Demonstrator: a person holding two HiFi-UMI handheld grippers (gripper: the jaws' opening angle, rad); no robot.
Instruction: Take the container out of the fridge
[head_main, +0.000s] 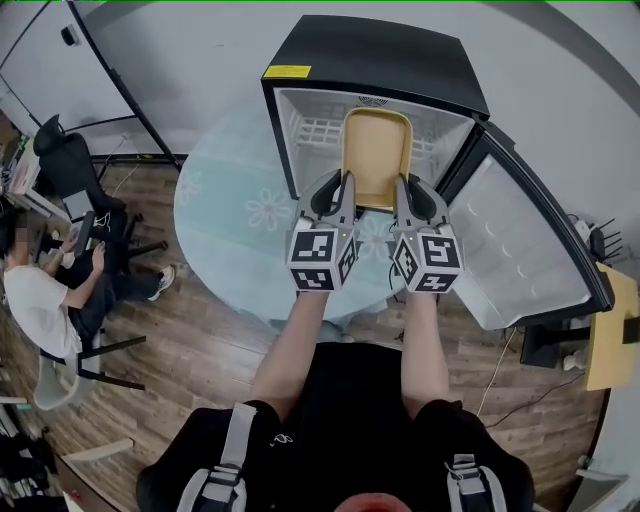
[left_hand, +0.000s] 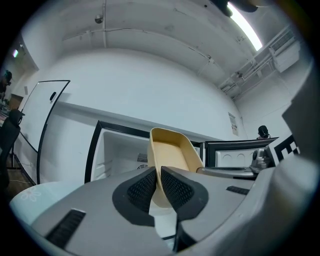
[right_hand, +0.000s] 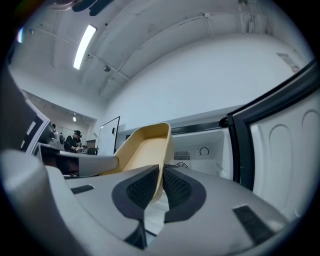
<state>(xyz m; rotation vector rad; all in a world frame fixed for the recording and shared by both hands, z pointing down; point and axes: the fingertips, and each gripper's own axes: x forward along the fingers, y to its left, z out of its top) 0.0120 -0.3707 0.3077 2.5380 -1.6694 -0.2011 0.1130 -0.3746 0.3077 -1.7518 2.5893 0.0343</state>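
Note:
A tan rectangular container (head_main: 376, 157) hangs half inside the open black mini fridge (head_main: 375, 62), its near end sticking out of the white interior. My left gripper (head_main: 346, 182) is shut on the container's near left rim (left_hand: 156, 172). My right gripper (head_main: 401, 185) is shut on the near right rim (right_hand: 161, 172). Both grippers hold it level from the front, side by side. The container (left_hand: 172, 150) looks empty inside, and in the right gripper view the same container (right_hand: 142, 150) also shows no contents.
The fridge door (head_main: 525, 245) stands swung open to the right. The fridge sits on a round pale table (head_main: 225, 215) with flower prints. A person (head_main: 45, 290) sits on a chair at the far left. A wooden stand (head_main: 612, 330) is at the right edge.

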